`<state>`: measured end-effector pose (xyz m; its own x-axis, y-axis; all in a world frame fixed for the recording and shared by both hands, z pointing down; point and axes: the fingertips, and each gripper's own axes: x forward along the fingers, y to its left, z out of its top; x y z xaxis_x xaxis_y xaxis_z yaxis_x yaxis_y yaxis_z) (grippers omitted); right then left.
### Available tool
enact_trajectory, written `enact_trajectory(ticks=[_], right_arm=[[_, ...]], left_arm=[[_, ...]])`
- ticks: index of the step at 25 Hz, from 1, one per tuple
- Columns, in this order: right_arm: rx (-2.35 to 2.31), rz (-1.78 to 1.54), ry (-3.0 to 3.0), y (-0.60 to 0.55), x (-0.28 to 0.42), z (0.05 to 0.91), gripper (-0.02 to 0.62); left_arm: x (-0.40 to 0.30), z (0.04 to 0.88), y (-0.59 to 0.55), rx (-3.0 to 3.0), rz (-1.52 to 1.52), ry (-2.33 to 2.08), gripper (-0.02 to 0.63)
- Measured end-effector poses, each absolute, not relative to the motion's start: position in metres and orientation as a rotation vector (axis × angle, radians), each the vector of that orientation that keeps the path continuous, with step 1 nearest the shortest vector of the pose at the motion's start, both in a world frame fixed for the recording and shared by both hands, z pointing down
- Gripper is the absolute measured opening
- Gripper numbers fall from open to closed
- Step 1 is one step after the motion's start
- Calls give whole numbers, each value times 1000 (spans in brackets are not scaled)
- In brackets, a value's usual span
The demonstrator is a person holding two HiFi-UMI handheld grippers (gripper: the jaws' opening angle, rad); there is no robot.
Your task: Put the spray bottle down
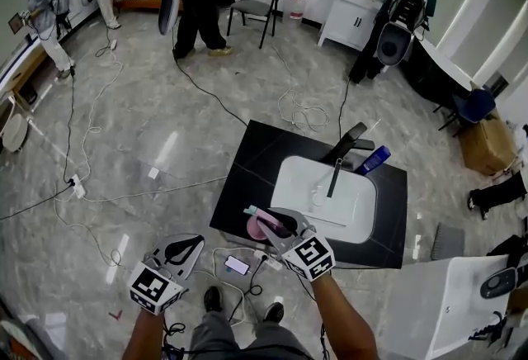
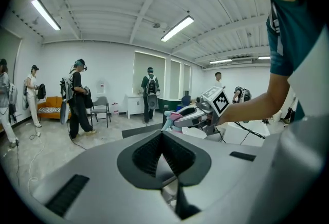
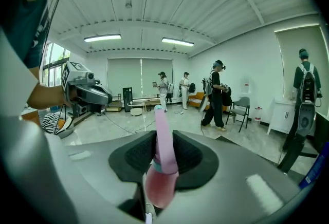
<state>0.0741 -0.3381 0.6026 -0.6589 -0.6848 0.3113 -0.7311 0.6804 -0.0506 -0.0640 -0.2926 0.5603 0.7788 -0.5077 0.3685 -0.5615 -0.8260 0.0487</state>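
Note:
My right gripper [image 1: 279,226] is shut on a pink spray bottle [image 1: 262,225] and holds it over the near left corner of the black counter [image 1: 247,177], beside the white sink [image 1: 355,210]. In the right gripper view the bottle [image 3: 163,166] stands up between the jaws [image 3: 164,153], its teal-tipped nozzle topmost. My left gripper [image 1: 188,244] hangs over the floor left of the counter. Its pads [image 2: 154,151] meet at the tips with nothing between them. In the left gripper view the right gripper [image 2: 198,115] carries the pink bottle [image 2: 175,115].
A black faucet [image 1: 346,144] and a blue bottle [image 1: 375,158] stand at the sink's far edge. A dark tool [image 1: 334,177] lies in the basin. A phone [image 1: 237,265] and cables lie on the floor below me. A white table [image 1: 462,300] is at the right. Several people stand further back.

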Motion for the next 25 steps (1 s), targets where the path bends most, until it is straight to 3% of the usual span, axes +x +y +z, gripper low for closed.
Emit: enact_trajectory(ticks=[25], right_arm=[[974, 231, -2616, -357, 41, 680, 110]], left_arm=[[-87, 614, -303, 2738, 538, -863, 2]])
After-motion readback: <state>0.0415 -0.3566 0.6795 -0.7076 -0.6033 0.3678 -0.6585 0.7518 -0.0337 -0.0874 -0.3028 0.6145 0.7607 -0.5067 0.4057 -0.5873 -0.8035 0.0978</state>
